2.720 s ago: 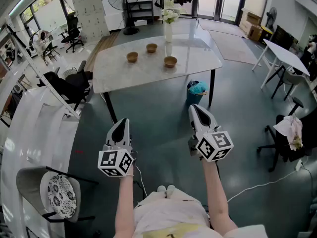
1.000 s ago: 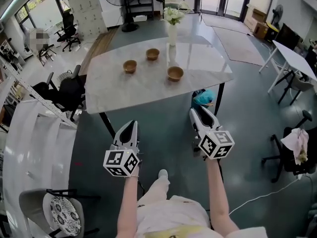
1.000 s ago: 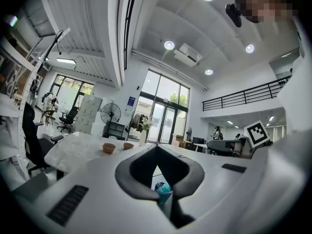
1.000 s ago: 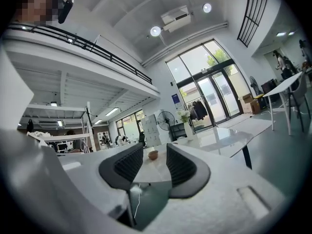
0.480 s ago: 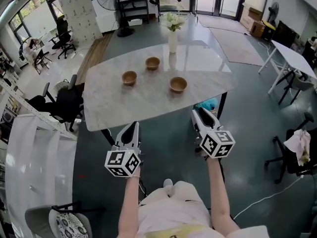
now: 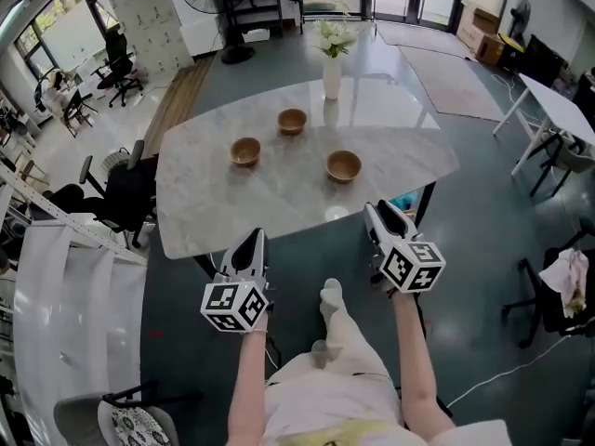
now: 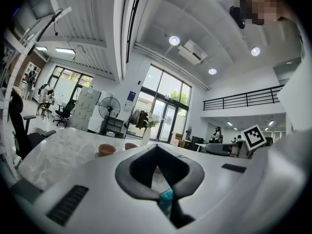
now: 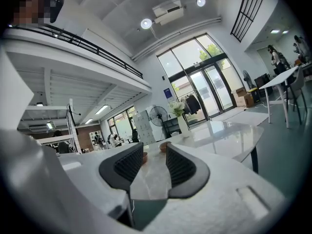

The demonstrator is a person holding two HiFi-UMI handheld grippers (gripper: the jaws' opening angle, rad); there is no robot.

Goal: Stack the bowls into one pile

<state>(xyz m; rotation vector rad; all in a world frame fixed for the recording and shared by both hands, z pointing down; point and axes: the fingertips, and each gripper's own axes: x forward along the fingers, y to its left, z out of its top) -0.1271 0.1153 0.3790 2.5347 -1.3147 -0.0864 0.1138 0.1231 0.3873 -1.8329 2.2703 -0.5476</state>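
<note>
Head view: table (image 6: 214,198) now closer, three bowls (image 6: 343,165) apart on it, beyond both grippers. Left gripper (image 6: 256,237) tips together, right gripper (image 6: 376,210) slightly parted, both empty. Approach stage; stacking not begun.

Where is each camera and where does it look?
Head view: on the person's head, looking down at table and bowls; arms, left tongs, right tongs show.
Left gripper view: on the left tongs, facing across the table; closed jaws show.
Right gripper view: on the right tongs, facing likewise; parted jaws show.
Shared: the vase.
</note>
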